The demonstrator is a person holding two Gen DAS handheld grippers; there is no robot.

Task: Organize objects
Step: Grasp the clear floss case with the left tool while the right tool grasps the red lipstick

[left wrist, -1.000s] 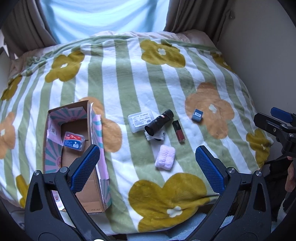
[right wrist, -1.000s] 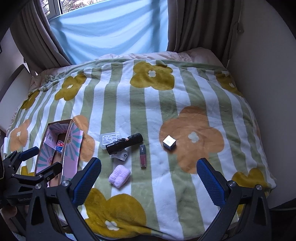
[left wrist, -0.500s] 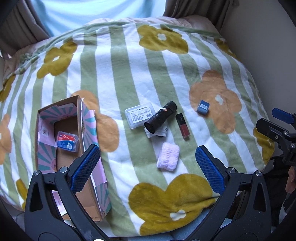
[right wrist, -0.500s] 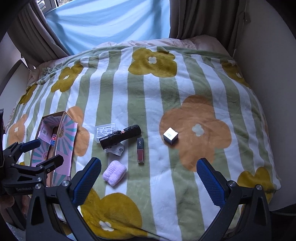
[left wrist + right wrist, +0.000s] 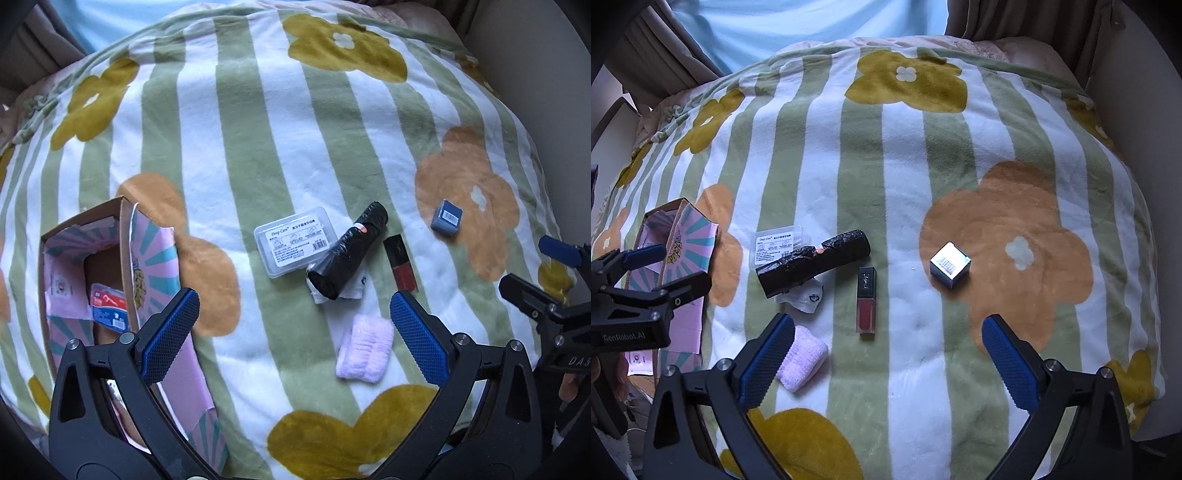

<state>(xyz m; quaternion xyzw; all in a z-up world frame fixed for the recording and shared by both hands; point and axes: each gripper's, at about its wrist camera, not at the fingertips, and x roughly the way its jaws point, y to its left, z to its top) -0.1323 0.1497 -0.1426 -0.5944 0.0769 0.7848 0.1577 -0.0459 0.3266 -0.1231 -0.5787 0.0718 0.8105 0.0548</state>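
Left wrist: left gripper (image 5: pixel 293 336) agape, box (image 5: pixel 127 240) leftward

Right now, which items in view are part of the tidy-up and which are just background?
Job items:
cardboard box, red-blue packet already inside it
clear plastic case
black roll
lip tint
pink towel
small blue box
white pouch

Background:
floral blanket
curtains
wall

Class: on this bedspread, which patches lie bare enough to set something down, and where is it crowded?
Bare: the blanket beyond the items, and the strip between lip tint and small box. Crowded: clear case, black roll, white packet and pink cloth, beside the carton.
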